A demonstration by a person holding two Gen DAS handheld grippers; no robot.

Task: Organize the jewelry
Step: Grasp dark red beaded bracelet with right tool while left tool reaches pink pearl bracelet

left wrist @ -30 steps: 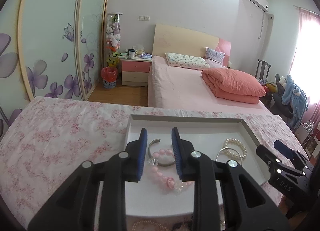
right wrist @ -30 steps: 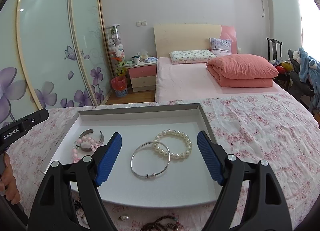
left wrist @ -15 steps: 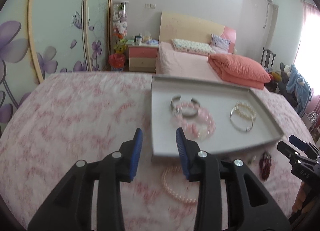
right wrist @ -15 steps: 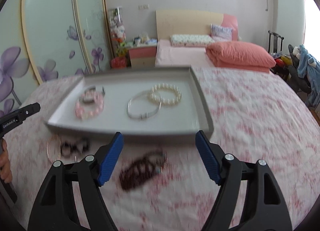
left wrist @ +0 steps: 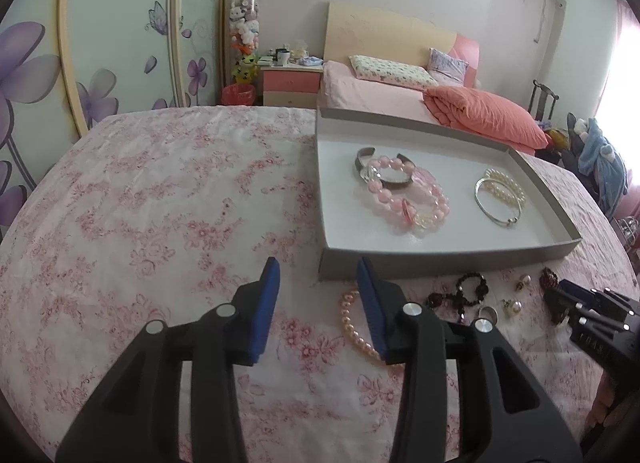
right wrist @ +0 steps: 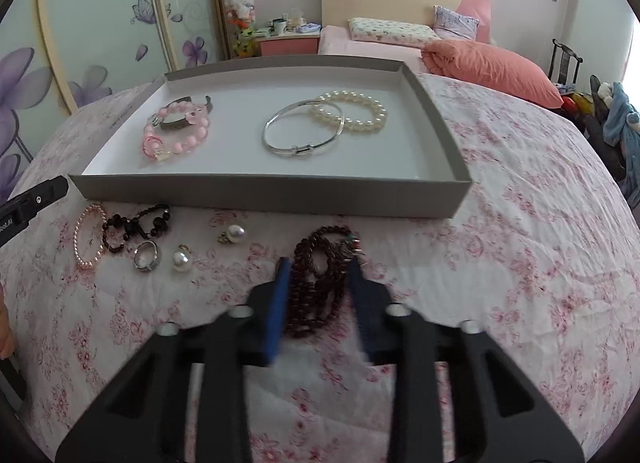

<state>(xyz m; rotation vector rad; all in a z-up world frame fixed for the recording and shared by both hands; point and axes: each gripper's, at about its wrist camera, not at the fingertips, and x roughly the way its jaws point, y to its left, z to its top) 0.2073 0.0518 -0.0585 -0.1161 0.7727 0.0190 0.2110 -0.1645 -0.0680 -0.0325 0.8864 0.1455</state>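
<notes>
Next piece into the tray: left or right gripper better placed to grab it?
Right. The right gripper already straddles the dark red bead strand, jaws closing around it, just below the tray. The left gripper, opening, has only cloth between its fingers, beside the pink pearl strand.

Both wrist views angled down, close, sharing the tray (left wrist: 448,259) (right wrist: 272,195)

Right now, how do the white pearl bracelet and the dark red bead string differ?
The white pearl bracelet lies inside the tray, spread as an open ring; the dark red bead string lies bunched on the bedspread before it. The bracelet is untouched; the string sits between the closing right claw's fingers. Both are beaded.
</notes>
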